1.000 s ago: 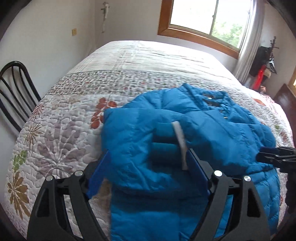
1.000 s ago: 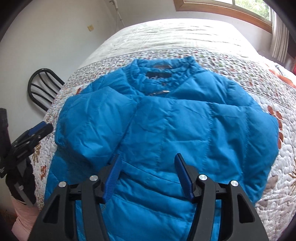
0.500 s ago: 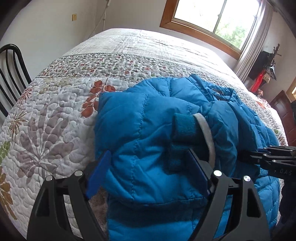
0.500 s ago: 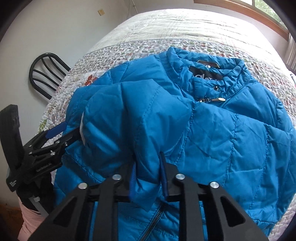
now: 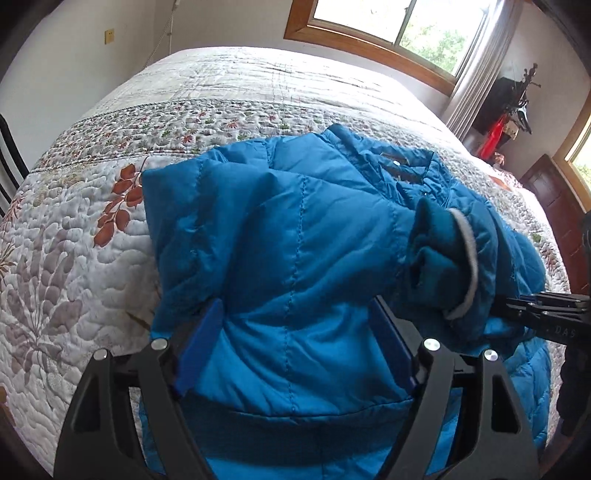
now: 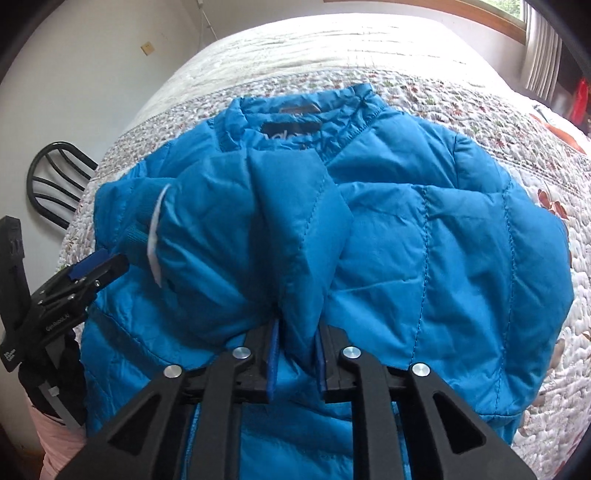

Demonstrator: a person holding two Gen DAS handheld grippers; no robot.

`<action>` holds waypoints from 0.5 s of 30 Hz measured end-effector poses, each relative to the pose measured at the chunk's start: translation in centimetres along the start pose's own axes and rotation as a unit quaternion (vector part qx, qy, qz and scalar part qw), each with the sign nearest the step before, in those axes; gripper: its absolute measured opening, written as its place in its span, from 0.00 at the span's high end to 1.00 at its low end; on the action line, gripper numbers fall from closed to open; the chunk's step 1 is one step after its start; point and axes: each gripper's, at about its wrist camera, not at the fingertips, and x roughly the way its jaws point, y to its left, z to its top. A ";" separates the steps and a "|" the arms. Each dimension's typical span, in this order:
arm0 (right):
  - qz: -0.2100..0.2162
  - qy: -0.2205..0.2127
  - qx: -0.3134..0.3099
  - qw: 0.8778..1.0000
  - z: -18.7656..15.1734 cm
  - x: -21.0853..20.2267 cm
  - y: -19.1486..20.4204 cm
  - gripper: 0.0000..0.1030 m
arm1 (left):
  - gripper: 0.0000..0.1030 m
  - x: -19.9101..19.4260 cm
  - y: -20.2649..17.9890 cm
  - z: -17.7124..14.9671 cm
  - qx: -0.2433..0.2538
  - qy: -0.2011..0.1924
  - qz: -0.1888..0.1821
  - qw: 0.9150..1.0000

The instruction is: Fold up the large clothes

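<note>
A blue quilted puffer jacket (image 5: pixel 295 236) lies front up on the bed, collar toward the far side; it also fills the right wrist view (image 6: pixel 424 229). One sleeve is drawn across the chest, its cuff (image 5: pixel 447 266) with white trim bunched. My right gripper (image 6: pixel 295 362) is shut on a fold of the sleeve fabric. It also shows at the right edge of the left wrist view (image 5: pixel 517 306). My left gripper (image 5: pixel 299 347) is open, its fingers (image 5: pixel 199 343) straddling the padded sleeve, and shows at the left of the right wrist view (image 6: pixel 99 269).
The bed carries a white quilt with floral print (image 5: pixel 74 236). A black metal chair (image 6: pixel 55 177) stands at the bed's left side. A window (image 5: pixel 406 29), curtain and dark items by the wall (image 5: pixel 509 110) are beyond the bed.
My right gripper closed on the sleeve fabric and pulled it across the jacket's chest. The cuff shifted right. My left gripper stayed open and moved in closer over the sleeve.
</note>
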 end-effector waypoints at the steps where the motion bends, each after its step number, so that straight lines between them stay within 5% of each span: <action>1: -0.002 -0.002 0.001 1.000 0.0 -0.3 -0.1 0.74 | 0.23 0.1 0.0 -0.1 0.002 -0.001 0.001 1.000; 3: -0.020 -0.019 0.004 1.000 -0.2 -1.8 -0.2 0.62 | 0.23 -0.5 0.4 -0.1 -0.006 -0.006 -0.010 1.000; 8: -0.062 -0.089 -0.061 0.992 -0.7 -6.1 3.3 0.59 | 0.23 -2.5 1.3 0.3 -0.032 -0.016 -0.029 0.999; 15: -0.069 -0.030 -0.132 0.988 0.9 -0.8 9.2 0.51 | 0.23 -1.4 1.4 0.2 -0.021 -0.003 -0.021 1.000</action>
